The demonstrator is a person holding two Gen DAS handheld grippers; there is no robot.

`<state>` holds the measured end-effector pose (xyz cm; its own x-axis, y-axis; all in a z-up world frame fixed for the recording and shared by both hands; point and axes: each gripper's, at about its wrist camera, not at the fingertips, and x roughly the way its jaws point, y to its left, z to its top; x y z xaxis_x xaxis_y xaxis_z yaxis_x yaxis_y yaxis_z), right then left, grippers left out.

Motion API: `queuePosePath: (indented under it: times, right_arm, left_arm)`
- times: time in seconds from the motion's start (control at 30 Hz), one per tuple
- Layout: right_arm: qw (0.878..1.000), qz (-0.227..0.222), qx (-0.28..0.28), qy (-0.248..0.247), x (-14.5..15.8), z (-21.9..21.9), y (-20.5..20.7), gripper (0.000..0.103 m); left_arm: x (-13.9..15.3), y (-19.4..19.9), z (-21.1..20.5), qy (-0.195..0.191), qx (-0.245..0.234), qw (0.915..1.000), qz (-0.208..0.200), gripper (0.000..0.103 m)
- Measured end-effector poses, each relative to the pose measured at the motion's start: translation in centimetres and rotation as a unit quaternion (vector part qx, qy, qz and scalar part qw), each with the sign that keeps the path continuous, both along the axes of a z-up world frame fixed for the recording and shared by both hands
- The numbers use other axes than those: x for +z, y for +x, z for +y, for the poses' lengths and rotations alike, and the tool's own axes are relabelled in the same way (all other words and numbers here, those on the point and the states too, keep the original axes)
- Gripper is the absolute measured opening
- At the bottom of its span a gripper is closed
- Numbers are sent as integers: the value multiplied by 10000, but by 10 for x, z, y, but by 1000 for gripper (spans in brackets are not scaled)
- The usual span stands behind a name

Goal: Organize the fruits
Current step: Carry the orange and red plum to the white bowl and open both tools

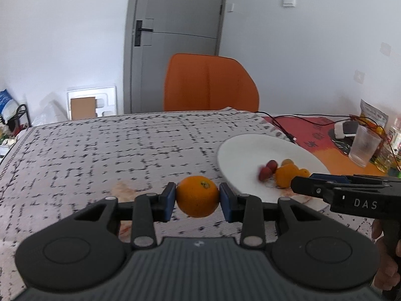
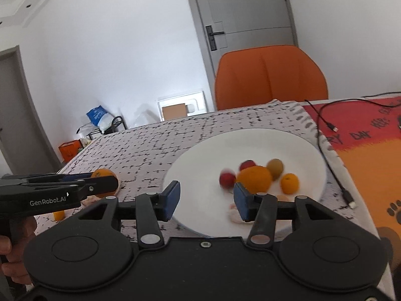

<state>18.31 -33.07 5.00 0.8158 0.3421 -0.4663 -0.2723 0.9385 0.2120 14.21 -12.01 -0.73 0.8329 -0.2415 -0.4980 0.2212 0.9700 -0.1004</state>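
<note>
Oranges sit in two places: we hold one orange pinched between the blue pads of our left gripper above the patterned tablecloth, left of the white plate. Our right gripper hangs over the plate's near edge, jaws apart and empty; a bigger orange, small red fruits and others lie on the plate.

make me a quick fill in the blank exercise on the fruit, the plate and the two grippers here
1. The left gripper is clamped on a round ____ fruit.
2. The round white ceramic plate holds ____ red fruits.
3. The right gripper has ____ between its blue pads.
4. Behind the table stands an ____ chair.

Missing words: orange; two; nothing; orange
</note>
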Motion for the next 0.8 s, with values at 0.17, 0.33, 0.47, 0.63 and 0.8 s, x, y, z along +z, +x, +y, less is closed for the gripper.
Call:
queuePosePath:
  times: [0.17, 0.33, 0.47, 0.63, 0.8]
  right_arm:
    - [9998, 5, -145, 108, -2, -19, -4, 48]
    - [9996, 6, -248, 149, -4, -31, -7, 49]
    - [9991, 23, -371, 210, -7, -42, -9, 50]
    - [9985, 15, -476, 275, -7, -51, -12, 50]
    - [9984, -12, -482, 278, -6, -52, -15, 52]
  left_arm:
    - [2, 6, -19, 73, -160, 9998, -14, 36]
    - [2, 14, -36, 144, -320, 9994, -17, 36]
    - [3, 20, -49, 183, -451, 9988, -31, 36]
    - [6, 25, -64, 184, -616, 9979, -108, 36]
    - [7, 28, -69, 144, -629, 9979, -82, 40]
